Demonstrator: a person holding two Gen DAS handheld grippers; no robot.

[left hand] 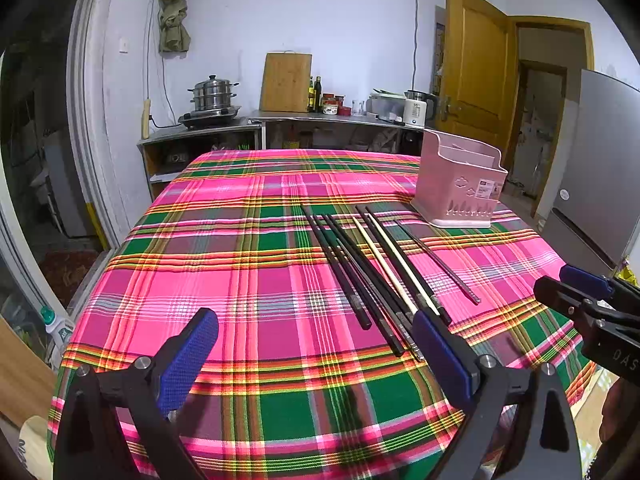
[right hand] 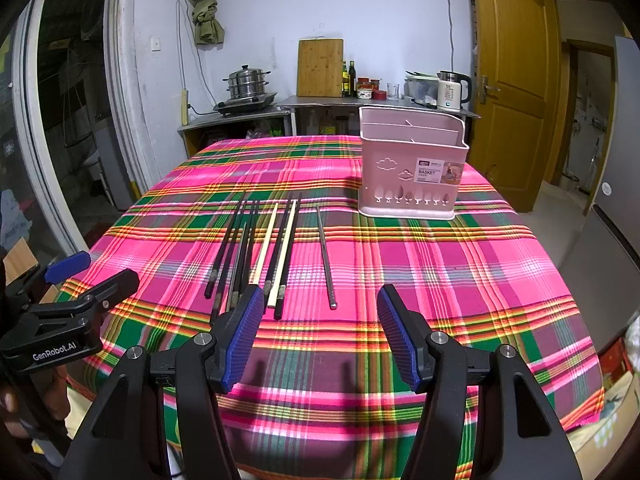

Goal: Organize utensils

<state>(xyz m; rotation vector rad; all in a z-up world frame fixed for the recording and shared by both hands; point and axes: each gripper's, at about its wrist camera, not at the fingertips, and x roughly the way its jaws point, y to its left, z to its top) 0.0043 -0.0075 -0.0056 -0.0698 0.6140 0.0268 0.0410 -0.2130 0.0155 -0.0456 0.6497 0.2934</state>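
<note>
- Chopsticks [right hand: 256, 256] lie loose on the bench [right hand: 440, 272] — none sorted; pink basket [right hand: 412, 168] looks empty.
- Left gripper [left hand: 316, 356], right gripper [right hand: 318, 332] — fingers spread, holding nothing.

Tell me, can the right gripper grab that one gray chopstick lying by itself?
Probably yes. The right gripper is open, and the lone gray chopstick lies apart from the chopstick bunch, just ahead of the jaws. Only bare tablecloth lies between them.
</note>
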